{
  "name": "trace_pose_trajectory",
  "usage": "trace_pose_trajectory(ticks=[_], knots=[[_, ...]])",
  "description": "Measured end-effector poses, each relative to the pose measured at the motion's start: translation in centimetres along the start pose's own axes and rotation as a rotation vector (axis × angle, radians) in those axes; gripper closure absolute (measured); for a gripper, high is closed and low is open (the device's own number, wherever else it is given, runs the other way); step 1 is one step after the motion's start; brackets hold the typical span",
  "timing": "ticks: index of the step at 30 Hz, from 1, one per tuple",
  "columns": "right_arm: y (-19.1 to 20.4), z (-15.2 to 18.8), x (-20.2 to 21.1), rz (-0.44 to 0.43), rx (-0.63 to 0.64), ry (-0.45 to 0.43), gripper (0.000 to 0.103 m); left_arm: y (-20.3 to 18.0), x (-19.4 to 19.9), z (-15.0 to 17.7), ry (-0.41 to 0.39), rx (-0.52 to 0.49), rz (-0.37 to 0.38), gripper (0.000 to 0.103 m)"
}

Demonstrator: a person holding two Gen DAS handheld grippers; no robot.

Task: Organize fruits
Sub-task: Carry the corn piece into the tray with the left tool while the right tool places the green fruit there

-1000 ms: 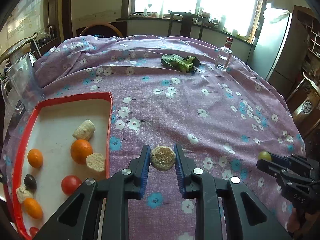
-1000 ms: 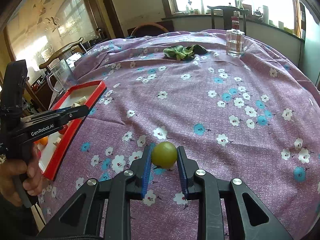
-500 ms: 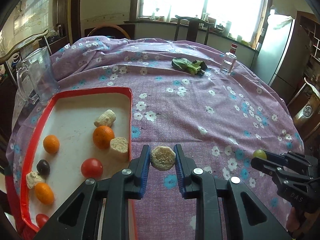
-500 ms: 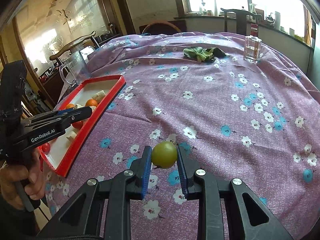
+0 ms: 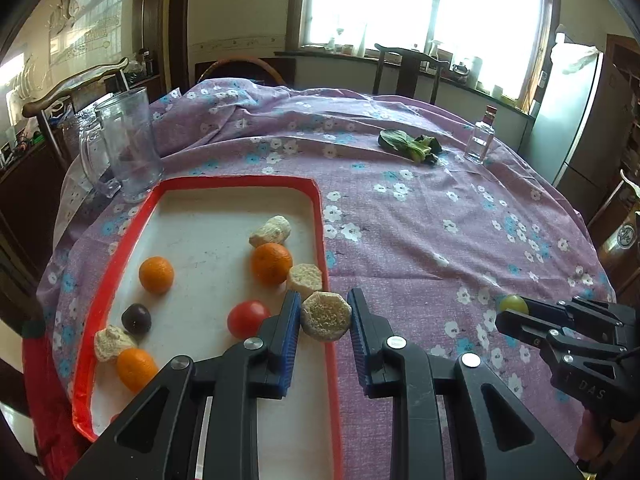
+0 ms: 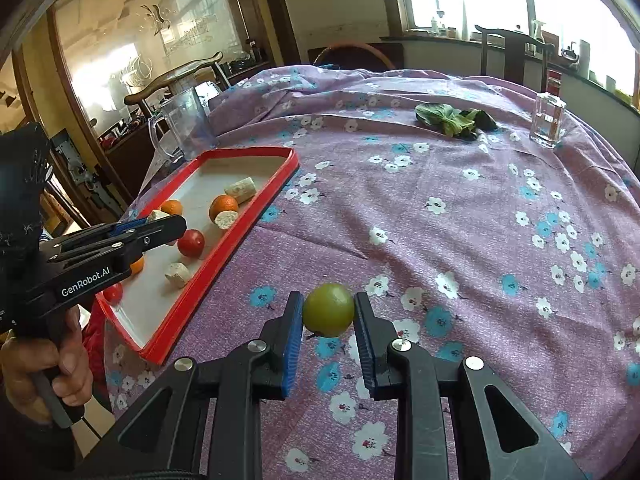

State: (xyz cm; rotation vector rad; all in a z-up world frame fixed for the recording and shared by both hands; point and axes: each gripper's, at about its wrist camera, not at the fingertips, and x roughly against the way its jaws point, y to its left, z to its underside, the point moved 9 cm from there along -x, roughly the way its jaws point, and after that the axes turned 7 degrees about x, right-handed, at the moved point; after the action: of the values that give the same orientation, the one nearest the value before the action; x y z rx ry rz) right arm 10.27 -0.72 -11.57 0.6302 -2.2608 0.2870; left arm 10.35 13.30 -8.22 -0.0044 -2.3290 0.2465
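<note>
Fruit is split between the tray [image 5: 120, 272] and the two tongs. In the tray lie three oranges, the nearest to the jaws at [image 5: 271, 263], a tomato [image 5: 248, 319], a dark plum [image 5: 136, 318] and several pale corky chunks, one of them [image 5: 305, 277] hard against the tray's right wall.

The left gripper [image 5: 325, 322] is clamped narrowly on another pale chunk [image 5: 326, 321], held in the air just over the tray's right rim, near its front corner. The right gripper [image 6: 327, 316] is pinched just as tightly on a green fruit [image 6: 329, 310] and hangs above the cloth [image 6: 460, 240], well apart from the tray, with the left tongs between it and the tray's near end.

Risks, as I judge them:
- The chunk sits right above the red rim. Let go here, it could strike the wall and tip out onto the cloth rather than in.
- The tomato and the wall-side chunk lie just under the left jaws. A low drop could knock them rolling.
- The green fruit is round and smooth, and only its sides are touched by the pads. A jolt or quick swing could squirt it free, and it would roll far on the sloping cloth.
- Both tongs head for the same corner. The right one may bump the left if it comes in before the left is clear.

Farther off stand a jug [image 5: 128, 144], some greens [image 5: 408, 145] and a bottle [image 5: 480, 140], out of harm's way.
</note>
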Motion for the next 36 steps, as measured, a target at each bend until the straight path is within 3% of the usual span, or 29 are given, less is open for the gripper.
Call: trace_pose_trajectory(ticks=[28, 36], knots=[[9.6, -4.6, -4.5, -0.131, 0.142, 0.008, 0.078, 9.2, 3.2, 3.1, 0.012, 0.170, -0.014, 0.079], [11.7, -5.2, -6.2, -0.168, 0.157, 0.025, 0.078, 10.2, 3.3, 3.8, 0.026, 0.182, -0.025, 0.079]])
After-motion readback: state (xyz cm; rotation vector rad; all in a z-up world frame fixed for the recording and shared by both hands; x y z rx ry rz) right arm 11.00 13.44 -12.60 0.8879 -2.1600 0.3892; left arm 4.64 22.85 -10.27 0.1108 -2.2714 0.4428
